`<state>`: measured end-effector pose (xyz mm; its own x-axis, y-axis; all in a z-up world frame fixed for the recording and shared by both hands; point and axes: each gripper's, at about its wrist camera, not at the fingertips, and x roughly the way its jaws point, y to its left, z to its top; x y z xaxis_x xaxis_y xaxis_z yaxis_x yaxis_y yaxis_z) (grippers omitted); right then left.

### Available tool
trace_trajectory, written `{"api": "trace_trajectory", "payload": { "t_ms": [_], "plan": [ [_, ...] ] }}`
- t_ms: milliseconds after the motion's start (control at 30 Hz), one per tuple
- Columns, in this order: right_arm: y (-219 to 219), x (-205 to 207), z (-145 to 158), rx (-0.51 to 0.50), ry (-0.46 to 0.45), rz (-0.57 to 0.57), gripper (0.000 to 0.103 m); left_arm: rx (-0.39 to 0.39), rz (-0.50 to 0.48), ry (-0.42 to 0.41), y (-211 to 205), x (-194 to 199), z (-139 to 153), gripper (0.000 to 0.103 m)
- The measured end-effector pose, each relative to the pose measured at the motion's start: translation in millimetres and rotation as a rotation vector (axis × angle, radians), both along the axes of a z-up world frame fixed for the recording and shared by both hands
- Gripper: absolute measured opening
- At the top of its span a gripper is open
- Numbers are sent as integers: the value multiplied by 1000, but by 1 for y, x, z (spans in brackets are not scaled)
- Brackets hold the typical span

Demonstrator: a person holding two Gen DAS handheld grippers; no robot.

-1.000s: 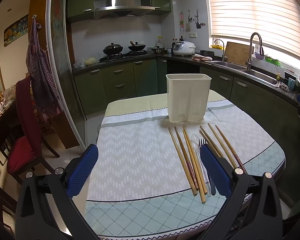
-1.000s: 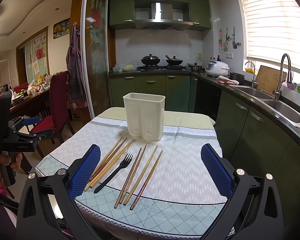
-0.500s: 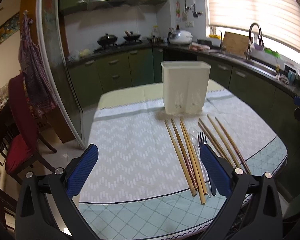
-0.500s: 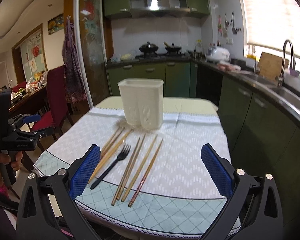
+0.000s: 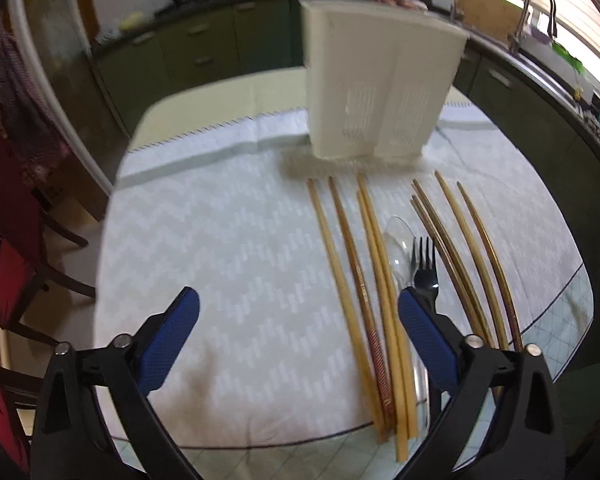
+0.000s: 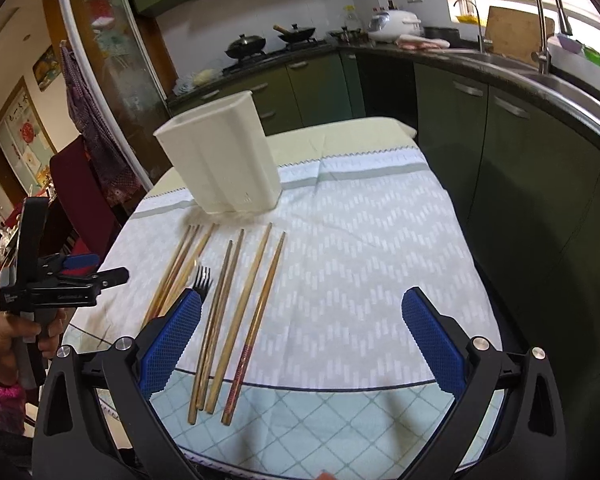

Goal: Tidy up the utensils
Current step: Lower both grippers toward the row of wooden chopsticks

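A cream plastic utensil holder (image 5: 376, 88) stands upright at the far side of the table; it also shows in the right wrist view (image 6: 220, 160). Several wooden chopsticks (image 5: 364, 280) lie in a row in front of it, with a clear spoon (image 5: 398, 240) and a black fork (image 5: 425, 264) among them. The right wrist view shows the chopsticks (image 6: 244, 312) and the fork (image 6: 200, 280) too. My left gripper (image 5: 296, 316) is open and empty, low over the table, left of the chopsticks. My right gripper (image 6: 300, 320) is open and empty above the table's near edge.
The table carries a pale patterned cloth (image 5: 228, 240). Red chairs (image 5: 8, 216) stand to the left. Green kitchen cabinets and a counter with a sink (image 6: 560, 84) run along the back and right. The left hand-held gripper (image 6: 56, 284) shows at the table's left edge.
Both grippers have moved forward and tilted down toward the table. The holder and utensils appear larger and closer. Both stay open and empty.
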<state>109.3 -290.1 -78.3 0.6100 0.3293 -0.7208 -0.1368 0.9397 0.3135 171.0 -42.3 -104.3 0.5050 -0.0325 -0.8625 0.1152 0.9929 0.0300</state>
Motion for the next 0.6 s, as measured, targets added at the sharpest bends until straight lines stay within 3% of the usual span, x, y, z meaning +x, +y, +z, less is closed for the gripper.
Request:
{"api": "trace_trajectory", "payload": {
  "t_ms": [33,200,333,533,600],
  "plan": [
    [-1,4,-3,1,6,-3,99,-2,-6,18,-4,3,-2,83],
    [-3,16,-11,27,37,-11,92,-14,-50,103,-22,18,-12,79],
    [3,18,-14,8,43,6,86,1,0,129,-14,35,-18,63],
    [4,17,-13,3,36,7,86,-19,72,234,2,56,-38,39],
    [4,17,-12,3,34,8,86,-26,86,248,4,61,-41,37]
  ]
}}
